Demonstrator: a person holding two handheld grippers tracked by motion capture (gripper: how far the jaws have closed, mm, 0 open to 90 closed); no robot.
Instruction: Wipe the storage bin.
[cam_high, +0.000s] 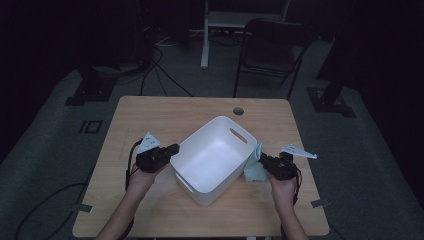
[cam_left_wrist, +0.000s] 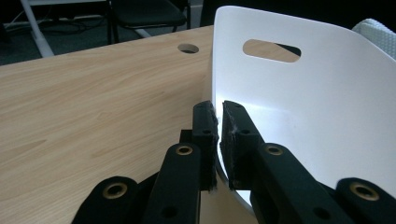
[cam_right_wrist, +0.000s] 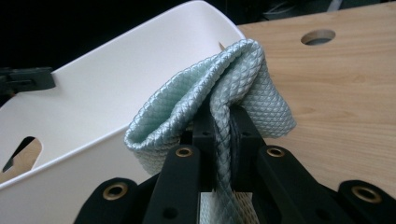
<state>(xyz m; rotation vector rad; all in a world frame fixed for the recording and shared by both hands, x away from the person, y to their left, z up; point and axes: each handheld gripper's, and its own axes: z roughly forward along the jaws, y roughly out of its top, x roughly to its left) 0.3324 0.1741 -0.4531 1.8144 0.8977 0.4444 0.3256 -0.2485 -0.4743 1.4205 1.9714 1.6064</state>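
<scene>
right gripper (cam_right_wrist: 223, 121) pinching cloth (cam_right_wrist: 210, 93); left gripper (cam_left_wrist: 219, 123) clamping basket (cam_left_wrist: 327, 107) rim

Left gripper (cam_high: 172, 149) and right gripper (cam_high: 264, 159): matt black bodies, each topped by a pale grey three-cornered plate and trailing a black cable toward the table edge. Each pair of jaws is built of flat black link bars joined by brass-ringed pivots and ends in blocky black pads (cam_left_wrist: 205, 133) with rough, fibre-flecked faces. The forearms are bare, without sleeves.
</scene>
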